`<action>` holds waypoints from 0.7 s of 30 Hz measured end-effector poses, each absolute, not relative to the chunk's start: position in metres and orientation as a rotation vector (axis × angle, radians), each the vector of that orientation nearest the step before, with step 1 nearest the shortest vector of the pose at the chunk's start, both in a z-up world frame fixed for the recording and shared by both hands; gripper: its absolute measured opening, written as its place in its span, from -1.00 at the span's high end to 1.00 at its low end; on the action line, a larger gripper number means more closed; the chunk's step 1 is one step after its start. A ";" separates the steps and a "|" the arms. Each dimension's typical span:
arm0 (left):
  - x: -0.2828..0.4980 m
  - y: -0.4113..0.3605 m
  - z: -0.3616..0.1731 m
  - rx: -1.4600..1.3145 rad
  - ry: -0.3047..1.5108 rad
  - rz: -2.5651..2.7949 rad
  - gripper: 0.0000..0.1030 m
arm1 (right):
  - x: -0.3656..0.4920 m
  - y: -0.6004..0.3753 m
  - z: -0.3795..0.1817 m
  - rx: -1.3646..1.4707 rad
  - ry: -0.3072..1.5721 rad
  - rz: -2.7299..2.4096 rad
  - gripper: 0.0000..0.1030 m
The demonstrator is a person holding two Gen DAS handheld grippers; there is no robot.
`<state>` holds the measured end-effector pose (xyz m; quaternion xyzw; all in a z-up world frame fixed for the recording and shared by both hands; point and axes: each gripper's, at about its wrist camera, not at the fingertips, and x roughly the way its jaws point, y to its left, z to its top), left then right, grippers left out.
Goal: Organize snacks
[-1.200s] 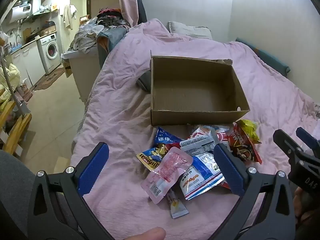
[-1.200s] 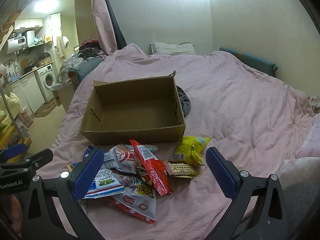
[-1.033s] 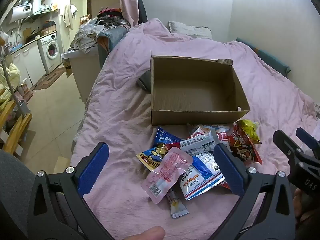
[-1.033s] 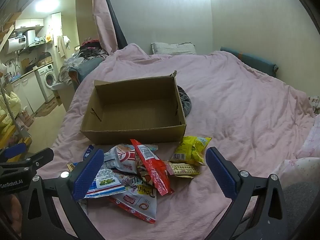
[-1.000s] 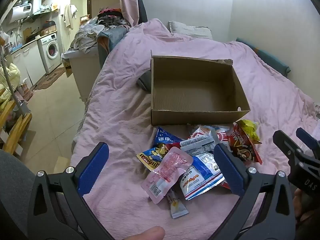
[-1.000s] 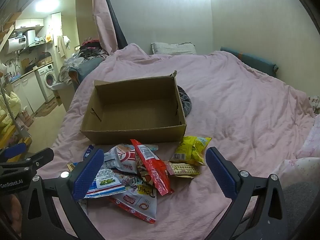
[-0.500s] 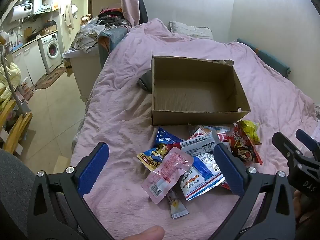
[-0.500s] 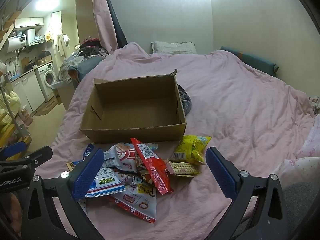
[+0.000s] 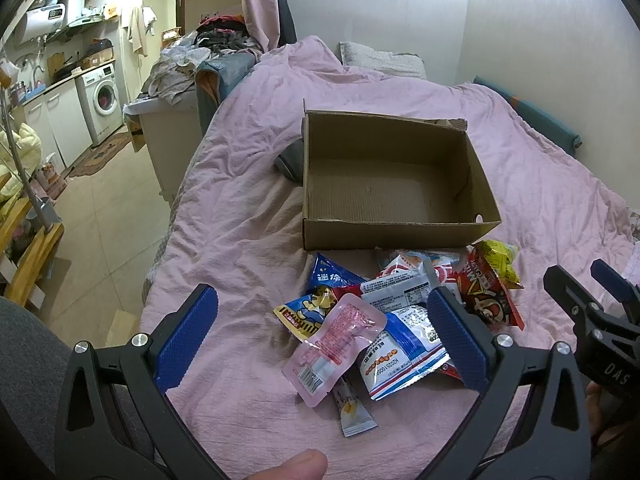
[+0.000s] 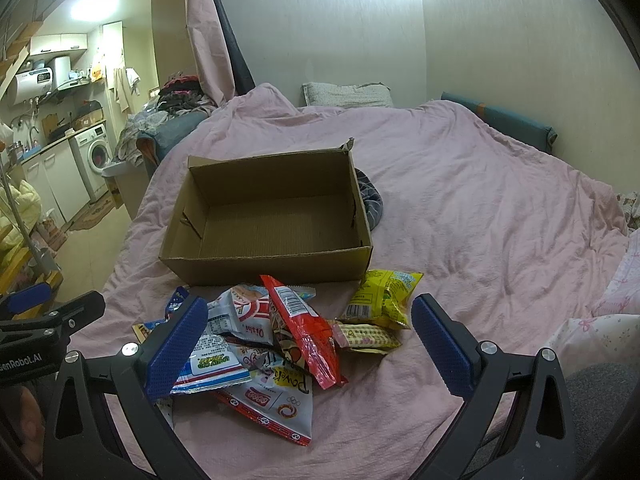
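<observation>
Blue ribbed pads line both tools, and both tools are spread wide with nothing between their fingers; the left gripper [image 9: 322,338] hangs low over the near edge of the pink bedcover [image 9: 240,216], and the right gripper [image 10: 310,344] hangs the same way, just beside it on the right.

Between the left fingers lies a pink pouch [image 9: 334,344] with a barcode, on top of a white-and-blue packet [image 9: 400,354]; a thin small sachet [image 9: 352,410] lies under the pouch, nearest to the camera. A thumb tip shows at the bottom edge of the left view.

In the right view the same heap of snacks [image 10: 264,344] rests on the cover — a red packet [image 10: 304,332] lies across the middle, tilted, over a white packet with red print [image 10: 276,396]; a yellow bag [image 10: 380,298] and a flat yellow biscuit pack [image 10: 366,336] lie at the right side of the heap, touching each other.

Just behind the heap stands the cardboard box [image 10: 264,268], open at the top, its inside bare; none of the snacks is in it; the nearest packets reach almost to its front wall.

Behind the box a dark grey bundle of cloth [image 10: 372,200] lies against its far corner; farther back is a pillow [image 10: 344,94] at the wall — and at the far left a washing machine [image 10: 94,158] among white cabinets.
</observation>
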<state>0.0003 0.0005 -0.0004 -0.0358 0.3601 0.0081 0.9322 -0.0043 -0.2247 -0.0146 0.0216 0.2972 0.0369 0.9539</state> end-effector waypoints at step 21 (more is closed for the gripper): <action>-0.001 0.002 -0.001 -0.077 0.732 0.016 -1.00 | -0.004 -0.224 -0.015 0.042 0.607 0.075 -1.00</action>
